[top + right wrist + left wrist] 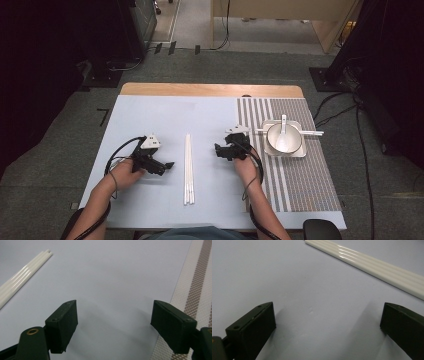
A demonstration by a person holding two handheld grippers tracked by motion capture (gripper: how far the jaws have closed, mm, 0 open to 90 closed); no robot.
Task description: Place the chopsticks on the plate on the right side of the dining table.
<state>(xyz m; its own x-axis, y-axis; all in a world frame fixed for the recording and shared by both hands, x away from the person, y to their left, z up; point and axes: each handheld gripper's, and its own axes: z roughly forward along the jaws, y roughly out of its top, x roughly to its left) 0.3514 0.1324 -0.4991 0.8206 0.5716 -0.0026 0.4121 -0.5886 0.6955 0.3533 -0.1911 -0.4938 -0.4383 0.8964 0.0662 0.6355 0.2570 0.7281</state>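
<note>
1. I see the pale blue table mat (165, 125) covering most of the wooden table, with a brown-and-white striped woven placemat (300, 175) laid on its right part.
2. On that placemat sits a square white tray (296, 152) holding a round white bowl (286, 136) with a white spoon (283, 125) in it.
3. My left gripper (167, 165) rests low over the blue mat, jaws set wide apart with nothing between them.
4. My right gripper (218, 149) sits near the placemat's edge, jaws likewise spread and empty.
5. The long white chopsticks (188, 170) lie side by side on the blue mat between the two grippers, untouched, apart from both.
</note>
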